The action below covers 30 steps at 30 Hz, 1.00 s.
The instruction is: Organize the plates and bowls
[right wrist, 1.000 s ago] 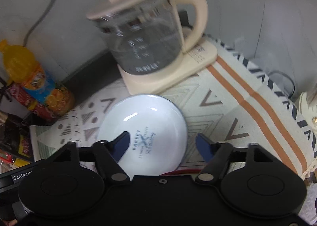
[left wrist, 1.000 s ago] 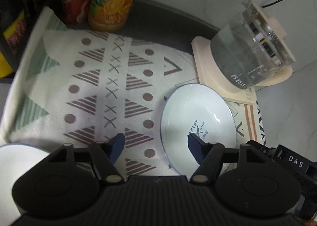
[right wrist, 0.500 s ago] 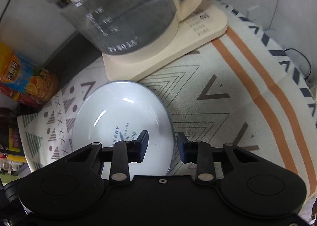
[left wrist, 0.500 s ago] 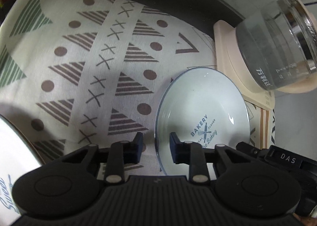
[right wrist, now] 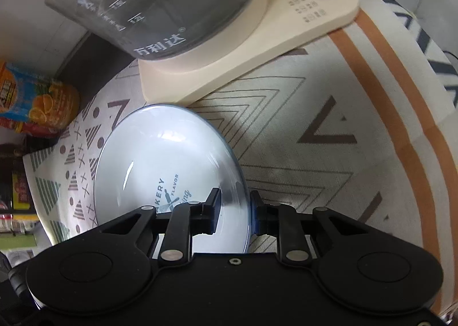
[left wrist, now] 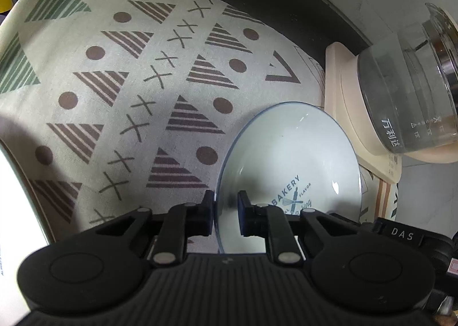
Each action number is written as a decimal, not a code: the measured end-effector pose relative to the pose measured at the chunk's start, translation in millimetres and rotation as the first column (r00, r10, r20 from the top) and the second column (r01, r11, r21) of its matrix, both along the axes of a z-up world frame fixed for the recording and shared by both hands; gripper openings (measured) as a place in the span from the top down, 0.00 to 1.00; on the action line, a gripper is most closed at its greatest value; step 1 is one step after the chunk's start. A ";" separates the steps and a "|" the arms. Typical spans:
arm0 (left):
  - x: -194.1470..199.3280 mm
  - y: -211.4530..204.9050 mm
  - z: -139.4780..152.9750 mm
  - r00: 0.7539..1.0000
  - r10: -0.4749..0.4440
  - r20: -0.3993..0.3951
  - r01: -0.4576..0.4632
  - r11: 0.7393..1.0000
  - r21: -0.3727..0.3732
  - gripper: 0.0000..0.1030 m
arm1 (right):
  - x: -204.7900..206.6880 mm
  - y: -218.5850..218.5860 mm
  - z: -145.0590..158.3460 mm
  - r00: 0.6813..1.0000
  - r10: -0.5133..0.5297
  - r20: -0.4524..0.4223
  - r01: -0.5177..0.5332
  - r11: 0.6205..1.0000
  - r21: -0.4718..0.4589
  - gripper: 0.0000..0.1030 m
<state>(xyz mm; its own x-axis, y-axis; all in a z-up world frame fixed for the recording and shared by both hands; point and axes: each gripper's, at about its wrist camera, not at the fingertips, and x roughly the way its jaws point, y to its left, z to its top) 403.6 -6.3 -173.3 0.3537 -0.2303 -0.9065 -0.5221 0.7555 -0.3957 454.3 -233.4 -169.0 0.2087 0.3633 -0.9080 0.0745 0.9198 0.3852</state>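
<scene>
Gripping one plate [left wrist: 289,154], two grippers

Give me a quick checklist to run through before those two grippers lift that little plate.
1. Left gripper straddles the plate rim, one finger inside, one outside: ok.
2. Right gripper straddles the opposite rim the same way: ok.
3. Fingers actually pressing the rim firmly: cannot tell.
4. Plate clear of the kettle base: not ok, its far edge sits right against the base.
5. Plate lying flat on the cloth: cannot tell.
6. Nothing resting in the plate: ok.
</scene>
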 end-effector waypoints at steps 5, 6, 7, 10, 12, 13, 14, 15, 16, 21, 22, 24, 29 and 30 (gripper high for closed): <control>-2.9 1.5 1.3 1.000 0.012 0.007 -0.013 1.000 0.003 0.88 | 5.6 -4.5 -0.8 1.000 0.016 0.009 -0.016 1.000 0.027 0.84; -3.9 2.3 2.7 1.000 0.014 0.012 -0.014 1.000 0.010 0.88 | 6.0 -6.5 -0.7 1.000 0.017 0.012 -0.018 0.999 0.035 0.84; -4.9 3.4 4.7 1.000 0.013 0.019 -0.013 1.000 0.020 0.88 | 5.6 -7.3 -0.4 1.000 0.020 0.017 -0.020 0.999 0.042 0.85; -8.9 10.7 14.2 0.999 0.009 0.046 -0.010 0.999 0.036 0.88 | 2.9 -8.6 5.6 0.999 0.035 0.041 -0.037 0.997 0.068 0.89; -9.9 17.6 20.3 0.998 0.011 0.065 -0.013 0.999 0.037 0.88 | 0.1 -8.5 13.2 0.996 0.039 0.075 -0.045 0.996 0.082 0.92; -10.6 21.5 24.0 0.997 0.015 0.075 -0.018 0.999 0.039 0.88 | -1.3 -8.7 17.5 0.995 0.037 0.091 -0.045 0.995 0.091 0.93; -10.9 25.4 27.2 0.996 0.020 0.082 -0.023 0.999 0.040 0.88 | -2.4 -7.8 21.9 0.994 0.035 0.106 -0.046 0.994 0.102 0.94; -12.0 29.3 30.4 0.996 0.026 0.088 -0.030 0.999 0.039 0.89 | -3.1 -6.1 26.4 0.992 0.035 0.123 -0.050 0.992 0.114 0.94; -12.9 33.1 33.9 0.995 0.030 0.097 -0.034 0.999 0.041 0.89 | -3.6 -3.5 30.2 0.991 0.037 0.132 -0.054 0.991 0.121 0.94; -17.1 51.9 50.7 0.991 0.019 0.135 -0.026 0.998 0.051 0.89 | -10.2 14.8 41.8 0.984 0.037 0.171 -0.060 0.989 0.132 0.94; -19.2 55.6 53.4 0.990 0.017 0.142 -0.025 0.998 0.053 0.89 | -11.7 17.4 43.4 0.984 0.026 0.174 -0.051 0.989 0.141 0.94; -23.1 63.0 57.7 0.987 0.016 0.158 -0.026 0.998 0.063 0.89 | -16.2 25.1 46.8 0.982 0.016 0.186 -0.044 0.988 0.150 0.94; -39.7 84.5 68.6 0.982 0.029 0.186 -0.042 0.997 0.061 0.89 | -31.1 49.0 57.4 0.974 0.031 0.224 -0.066 0.986 0.151 0.94; -43.3 88.1 70.4 0.981 0.028 0.190 -0.041 0.997 0.064 0.89 | -33.9 53.4 59.3 0.973 0.031 0.230 -0.068 0.986 0.152 0.94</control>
